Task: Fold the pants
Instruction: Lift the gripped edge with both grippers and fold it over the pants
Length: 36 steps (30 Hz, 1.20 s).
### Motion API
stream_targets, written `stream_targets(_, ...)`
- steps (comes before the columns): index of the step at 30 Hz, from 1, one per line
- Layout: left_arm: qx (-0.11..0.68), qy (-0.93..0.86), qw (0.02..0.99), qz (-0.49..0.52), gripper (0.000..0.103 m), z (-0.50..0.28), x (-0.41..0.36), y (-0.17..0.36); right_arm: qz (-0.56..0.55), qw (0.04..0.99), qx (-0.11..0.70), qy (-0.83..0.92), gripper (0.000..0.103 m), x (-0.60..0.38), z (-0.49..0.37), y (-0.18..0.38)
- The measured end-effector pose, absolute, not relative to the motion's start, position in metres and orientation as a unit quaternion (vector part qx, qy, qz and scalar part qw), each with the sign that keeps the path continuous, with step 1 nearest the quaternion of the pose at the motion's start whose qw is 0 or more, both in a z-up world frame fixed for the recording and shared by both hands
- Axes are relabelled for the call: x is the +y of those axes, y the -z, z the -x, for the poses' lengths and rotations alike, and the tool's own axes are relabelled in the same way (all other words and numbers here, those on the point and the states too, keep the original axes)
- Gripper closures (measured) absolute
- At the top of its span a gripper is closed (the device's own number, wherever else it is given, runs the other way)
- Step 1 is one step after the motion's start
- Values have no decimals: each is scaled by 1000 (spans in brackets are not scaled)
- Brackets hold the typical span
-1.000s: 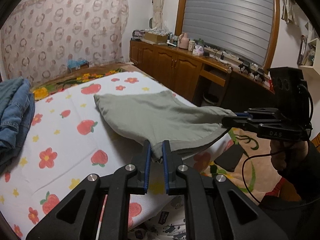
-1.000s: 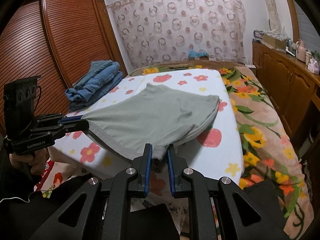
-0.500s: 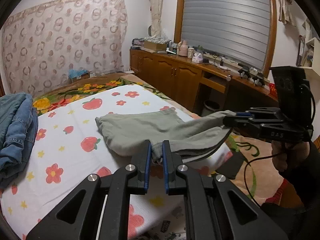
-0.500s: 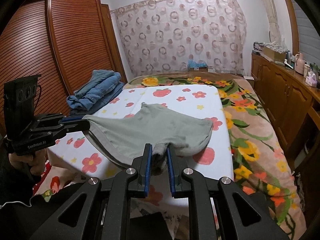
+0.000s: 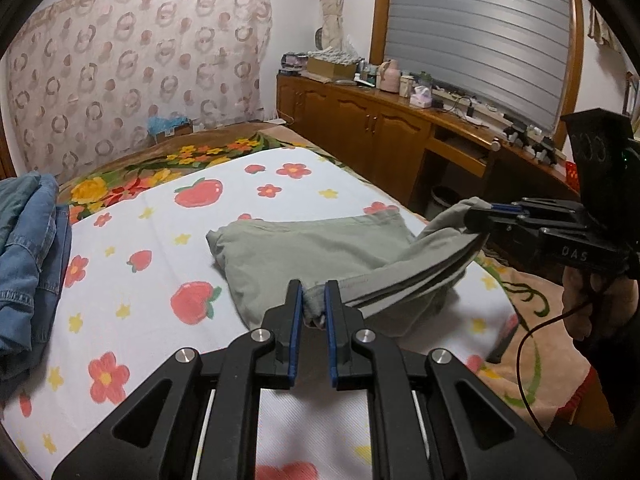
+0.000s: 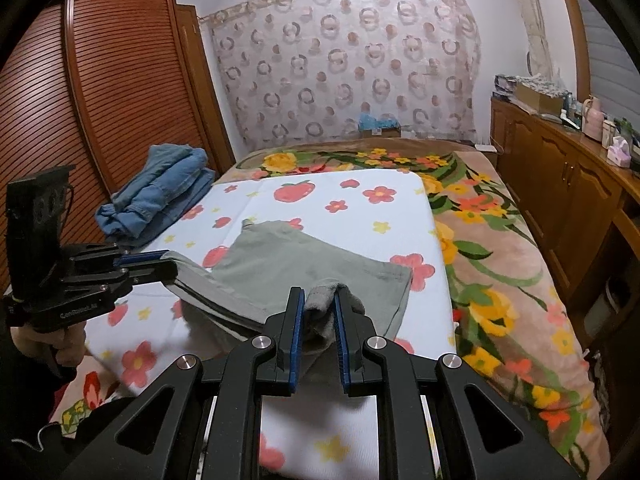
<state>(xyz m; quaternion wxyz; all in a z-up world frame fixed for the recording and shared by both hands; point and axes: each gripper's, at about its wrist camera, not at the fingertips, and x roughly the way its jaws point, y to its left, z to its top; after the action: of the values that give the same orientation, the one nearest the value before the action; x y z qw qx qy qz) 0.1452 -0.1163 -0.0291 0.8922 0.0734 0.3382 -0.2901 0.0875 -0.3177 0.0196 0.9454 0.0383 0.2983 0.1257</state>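
Left wrist view: left gripper (image 5: 312,312) and right gripper (image 5: 480,216) both clamp bunched corners of the soft, limp grey-green cotton pants (image 5: 312,244), light and sagging between them.

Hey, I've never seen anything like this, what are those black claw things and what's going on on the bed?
Those are two hand-held grippers, each with two fingers, one in each of a person's hands. Each picture comes from a camera on one gripper, looking out along its fingers.

In the left camera's view, the left gripper is shut on an edge of the grey-green pants. The right gripper shows at the side, pinching another edge.

The right camera's view shows the same from the other hand: the right gripper shut on bunched fabric.

The pants lie partly on a flowered sheet on the bed. Folded jeans sit beside them.
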Motion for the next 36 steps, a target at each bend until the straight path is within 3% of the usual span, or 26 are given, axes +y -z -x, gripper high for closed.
stream_targets(29, 368, 247, 893, -78, 91, -204, -129, 44, -58, 933, 335, -118, 88, -328, -146, -12)
stream_targets(36, 348, 261, 898, -62, 85, -194, -123, 30, -43, 947, 303, -97, 75, -330, -127, -26)
